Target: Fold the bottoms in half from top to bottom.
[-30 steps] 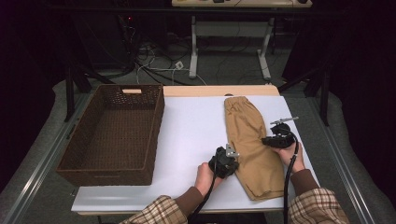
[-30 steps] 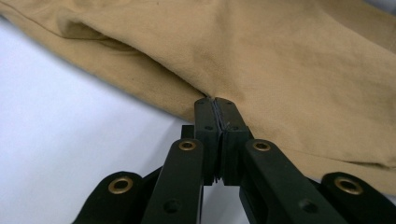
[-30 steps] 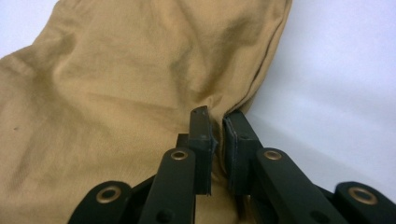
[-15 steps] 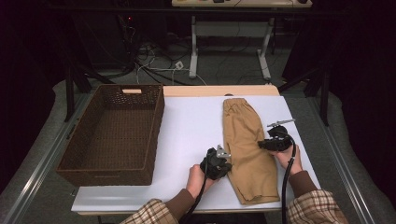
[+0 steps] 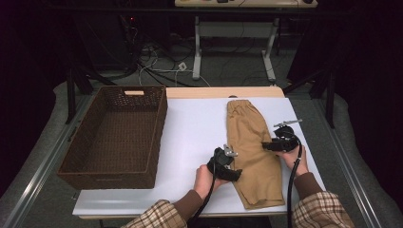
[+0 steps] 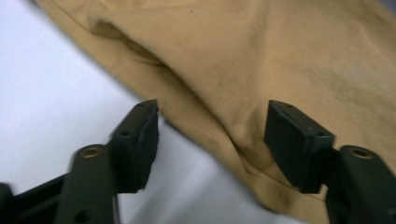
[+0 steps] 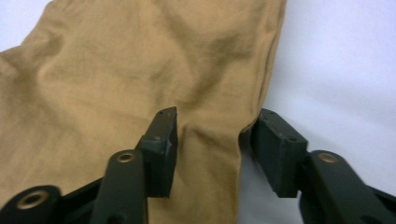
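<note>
Tan folded trousers [image 5: 251,147] lie flat on the white table top [image 5: 190,137], waistband at the far end. My left gripper [image 5: 234,172] rests at their left edge and my right gripper [image 5: 267,145] at their right edge. In the left gripper view the left gripper [image 6: 212,116] stands open, its jaws having just been opening, with the trousers' folded edge [image 6: 233,126] loose between them. In the right gripper view the right gripper [image 7: 215,128] is open too and has just been opening, and the cloth's edge [image 7: 210,93] lies between its pads without being pinched.
A dark brown wicker basket [image 5: 157,137] stands at the table's left side, with nothing visible inside. White table surface lies between the basket and the trousers. The table's near edge is just below the trouser hems, and floor cables and a desk frame lie beyond the far edge.
Both grippers' jaws have spread apart and let go of the trousers' edges. The left hand has shifted slightly left. The trousers now lie flat.
</note>
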{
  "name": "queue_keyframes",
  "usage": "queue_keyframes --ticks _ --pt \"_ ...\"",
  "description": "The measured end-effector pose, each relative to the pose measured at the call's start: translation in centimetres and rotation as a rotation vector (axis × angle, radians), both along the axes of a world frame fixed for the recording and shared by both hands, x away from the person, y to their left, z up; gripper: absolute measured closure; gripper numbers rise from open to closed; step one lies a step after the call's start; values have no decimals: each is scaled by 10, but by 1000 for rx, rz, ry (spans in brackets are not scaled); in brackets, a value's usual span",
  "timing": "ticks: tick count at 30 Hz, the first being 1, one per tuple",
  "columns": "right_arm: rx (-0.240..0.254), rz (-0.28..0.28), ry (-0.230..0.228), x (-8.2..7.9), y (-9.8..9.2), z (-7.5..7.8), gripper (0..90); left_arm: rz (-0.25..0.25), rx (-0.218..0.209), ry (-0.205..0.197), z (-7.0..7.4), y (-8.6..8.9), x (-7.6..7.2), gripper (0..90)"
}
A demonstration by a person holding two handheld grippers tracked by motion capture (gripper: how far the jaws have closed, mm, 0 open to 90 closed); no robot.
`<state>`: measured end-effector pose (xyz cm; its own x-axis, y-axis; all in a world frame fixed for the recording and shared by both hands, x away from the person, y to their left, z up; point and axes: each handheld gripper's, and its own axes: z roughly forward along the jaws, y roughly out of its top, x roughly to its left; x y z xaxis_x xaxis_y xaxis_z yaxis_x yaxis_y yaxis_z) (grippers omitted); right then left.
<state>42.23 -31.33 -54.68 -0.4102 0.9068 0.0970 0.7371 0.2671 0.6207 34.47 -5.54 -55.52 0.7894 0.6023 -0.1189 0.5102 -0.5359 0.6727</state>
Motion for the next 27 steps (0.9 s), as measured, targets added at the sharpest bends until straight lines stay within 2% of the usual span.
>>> queue_keyframes --ticks 3,6,9,12,17,27 --pt "-3 0 -4 -1 2 0 630 -12 4 -26 -1 -3 -1 582" --pt "-10 7 -12 -2 5 -1 712 -32 -3 -24 -1 -2 1 746" --pt "-2 7 -15 -3 7 -2 770 -47 -18 -13 -2 -1 2 825" --pt "19 1 -11 -3 7 -3 803 -50 -27 -11 -2 2 2 851" --pt "27 8 -10 -4 11 -2 814 -48 -42 4 -1 10 2 856" --pt "36 44 -10 -6 32 -3 806 -38 -44 21 1 38 -1 854"
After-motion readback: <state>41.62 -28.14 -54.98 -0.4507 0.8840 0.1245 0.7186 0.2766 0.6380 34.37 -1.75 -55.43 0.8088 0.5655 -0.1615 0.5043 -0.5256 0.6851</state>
